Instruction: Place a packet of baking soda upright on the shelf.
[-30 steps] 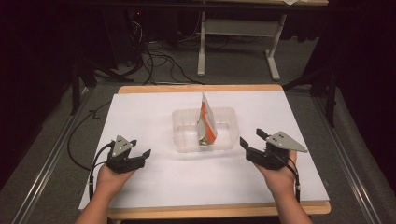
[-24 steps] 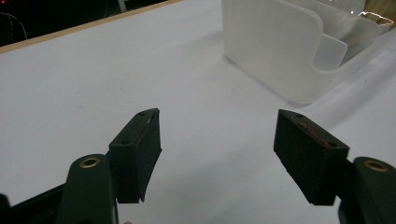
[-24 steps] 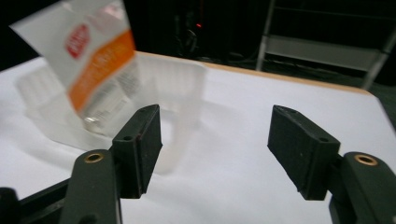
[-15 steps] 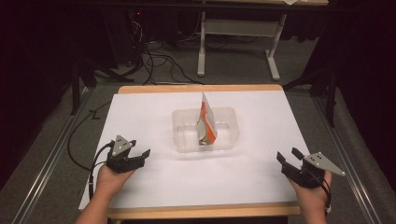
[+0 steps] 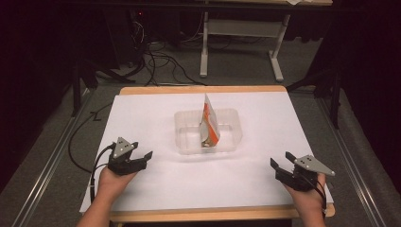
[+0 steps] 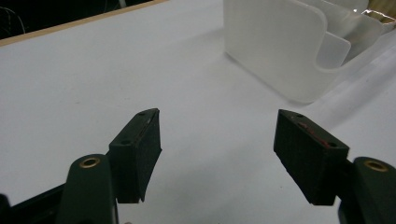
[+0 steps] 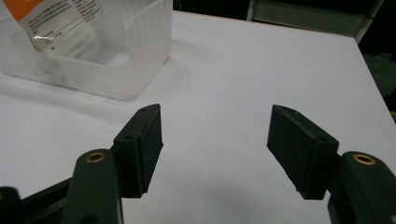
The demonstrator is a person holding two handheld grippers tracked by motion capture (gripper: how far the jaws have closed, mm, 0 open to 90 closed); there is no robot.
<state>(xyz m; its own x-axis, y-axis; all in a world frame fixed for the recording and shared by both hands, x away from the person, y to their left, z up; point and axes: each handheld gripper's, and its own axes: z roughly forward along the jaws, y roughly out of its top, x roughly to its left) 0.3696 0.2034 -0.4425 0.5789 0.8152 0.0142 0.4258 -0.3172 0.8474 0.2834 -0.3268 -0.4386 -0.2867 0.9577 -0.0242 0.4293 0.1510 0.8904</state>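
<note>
A clear plastic container (image 5: 208,132) sits on the white-covered worktop (image 5: 156,118), about midway between its left and right edges and a little nearer the far edge than the near one. An inner wall splits it into compartments, and an orange-and-white packet (image 5: 209,120) stands on end in it, leaning and rising well above the rim; which compartment holds its foot is hard to tell through the cloudy plastic. In the right tool's view the packet's printed white face and orange corner show through the container wall (image 7: 140,42), but the print is too blurred to read. The left tool (image 5: 142,158) rests low near the worktop's near left corner, its jaws spread apart with nothing between them, well apart from the container, whose rounded corner (image 6: 280,51) lies ahead of it in its own view. The right tool (image 5: 282,162) sits near the near right corner, jaws likewise apart over bare white surface and holding nothing; they have just been opening slightly. Nothing lies between either tool and the container. Beyond the far edge, cables (image 5: 156,61) trail on the floor by a white frame's legs (image 5: 274,56), the rest lost in darkness. The person's forearms are cut off at the bottom.
</note>
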